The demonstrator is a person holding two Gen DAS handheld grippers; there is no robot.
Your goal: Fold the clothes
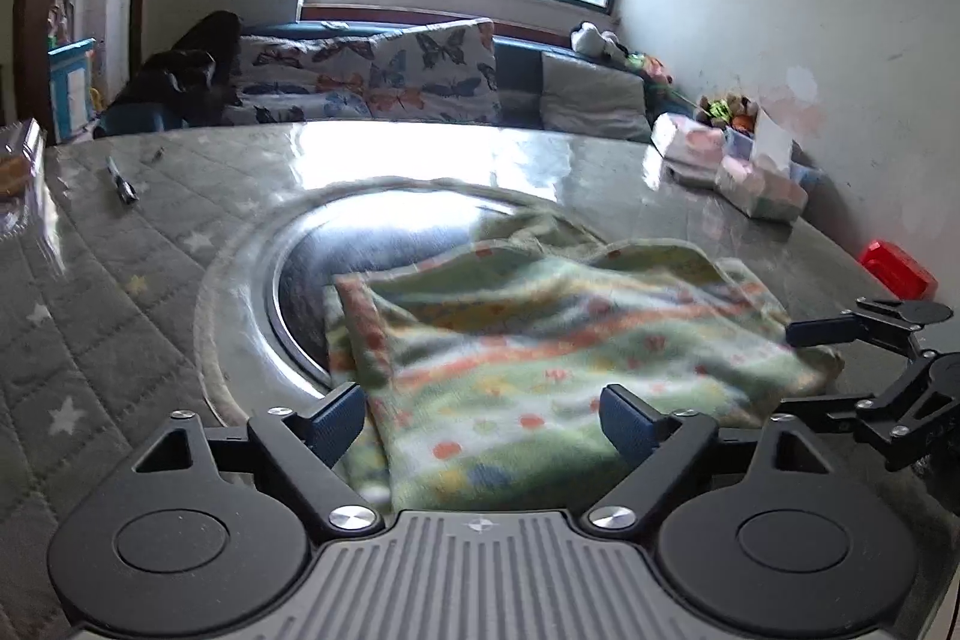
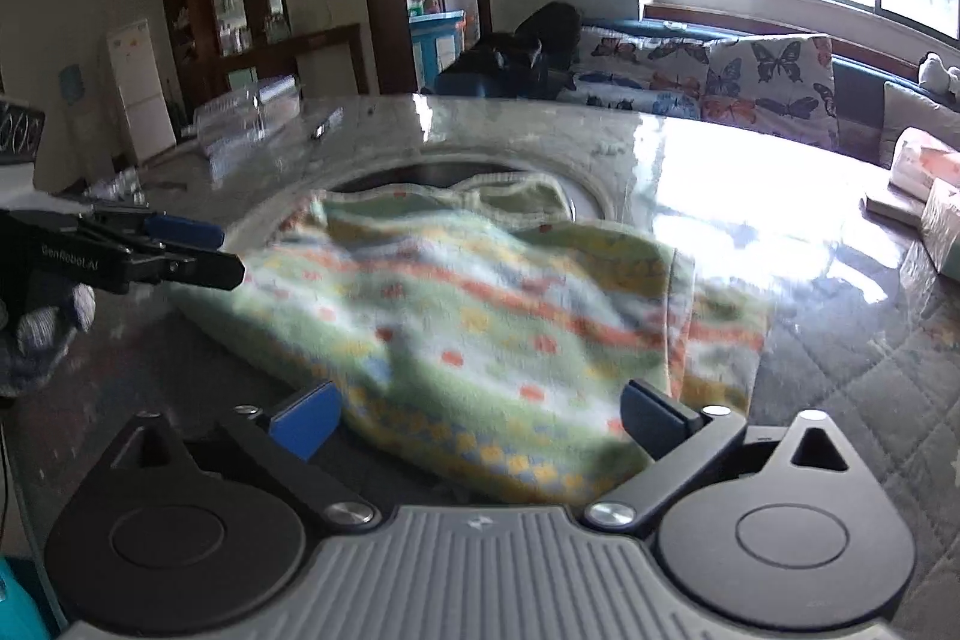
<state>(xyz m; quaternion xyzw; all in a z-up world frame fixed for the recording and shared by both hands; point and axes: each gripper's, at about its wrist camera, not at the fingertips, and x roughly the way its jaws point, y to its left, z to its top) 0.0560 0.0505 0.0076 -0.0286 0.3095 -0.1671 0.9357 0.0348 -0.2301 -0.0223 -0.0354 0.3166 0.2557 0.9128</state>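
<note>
The garment [image 1: 540, 340] lies bunched at centre frame in both wrist views, resting on the glossy table [image 1: 420, 154] and partly covering its round recessed insert [image 1: 312, 280]. It is a soft, fleecy knit in pale green with orange, yellow and blue bands; its edges are rumpled and layers overlap.

The left gripper [image 1: 483, 421] is wide open and grips nothing; the cloth passes between and under its blue pads [image 1: 336, 415]. The right gripper [image 2: 477, 421] is likewise spread wide and empty, hovering over the near hem.

Risks, as judged:
- The thick pile may cause a pinch to catch several layers, producing a skewed fold.
- The slick tabletop may let the cloth slide.
- Fabric may sag into the recess.

Tissue packs [image 1: 762, 190] lie at upper right of the left wrist view.
</note>
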